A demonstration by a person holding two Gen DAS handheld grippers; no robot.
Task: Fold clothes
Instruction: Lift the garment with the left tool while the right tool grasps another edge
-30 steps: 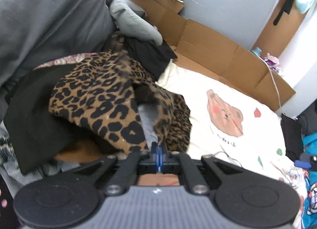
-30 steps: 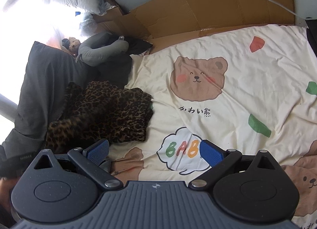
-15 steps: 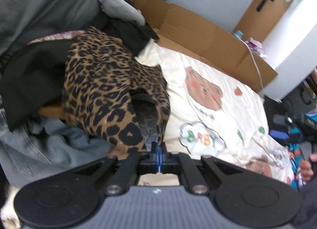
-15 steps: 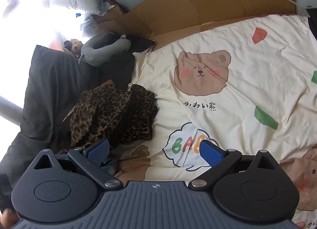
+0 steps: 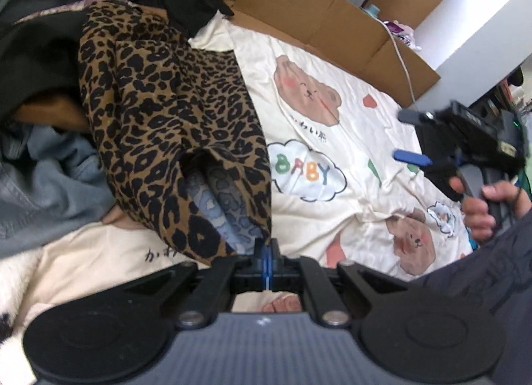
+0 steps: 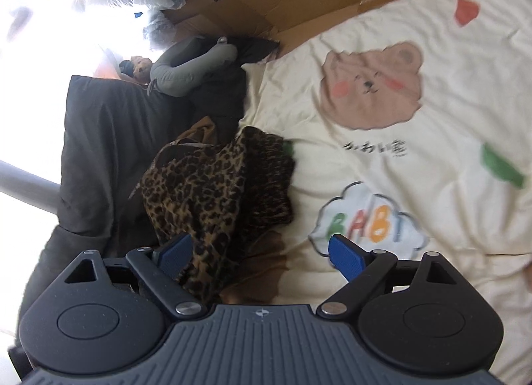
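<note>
The leopard-print garment (image 5: 173,125) has been dragged off the dark clothes pile (image 6: 99,152) towards the "BABY" cloud (image 5: 304,172) on the bedsheet, now hanging stretched from the left gripper (image 5: 267,252). The right gripper (image 6: 259,248) has dropped nearer that cloud (jaws just narrowing, pads not on cloth), and now shows in the left view.

We cannot see the leopard-print garment's (image 5: 173,125) pinched edge; the left gripper's (image 5: 267,260) blue pads cover it. Right gripper (image 5: 465,138), right of frame, is motion-blurred, its fingers smeared. Denim (image 5: 50,185) runs off the left edge. Bedsheet lettering (image 6: 375,148) is too blurred to read.
</note>
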